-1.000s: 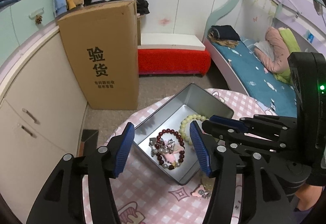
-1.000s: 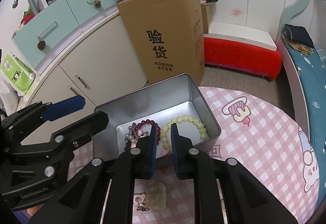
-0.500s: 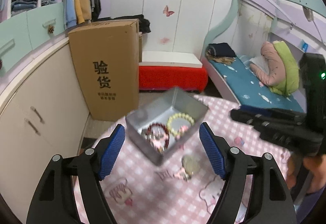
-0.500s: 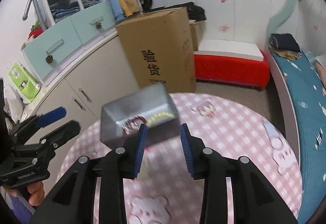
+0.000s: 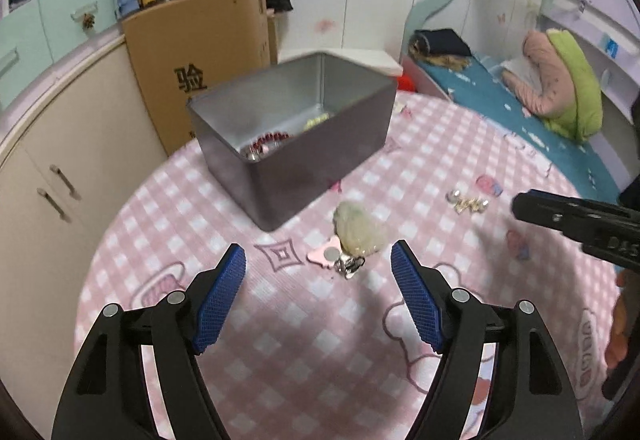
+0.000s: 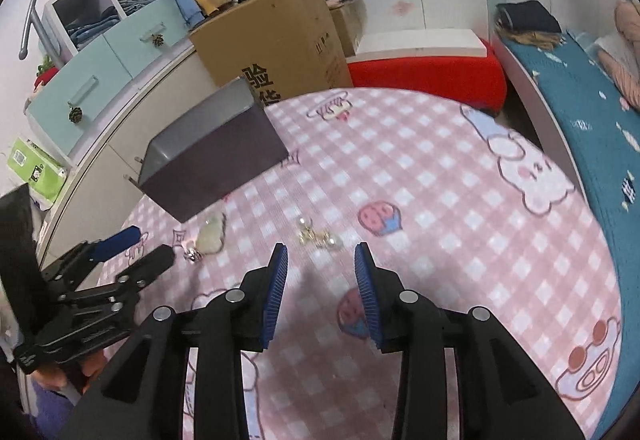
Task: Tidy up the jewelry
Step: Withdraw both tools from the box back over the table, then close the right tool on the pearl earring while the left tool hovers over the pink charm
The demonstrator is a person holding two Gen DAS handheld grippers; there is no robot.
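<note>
A grey metal tin [image 5: 296, 128] stands on the pink checked round table [image 5: 320, 340]; a red bead bracelet [image 5: 269, 141] and a pale green one show inside it. A pale green pendant [image 5: 360, 234] with a pink butterfly charm [image 5: 326, 255] lies just in front of the tin, between my left gripper's [image 5: 318, 292] open jaws but beyond them. A small gold and pearl piece [image 5: 468, 202] lies to the right. In the right wrist view my right gripper [image 6: 321, 286] is open and empty, just short of that gold piece [image 6: 318, 236]. The tin [image 6: 212, 160] and pendant [image 6: 211, 236] lie at its left.
A tall cardboard box [image 5: 208, 52] and cream cabinets [image 5: 60, 160] stand behind the table on the left. A red bench [image 6: 424, 76] and a bed with blue bedding [image 6: 580, 108] are at the right. The left gripper shows in the right wrist view [image 6: 136, 248].
Both grippers have pulled back and down from over the tin toward the table. The right gripper's jaws have opened from nearly shut. The left gripper's jaws have opened wider.
</note>
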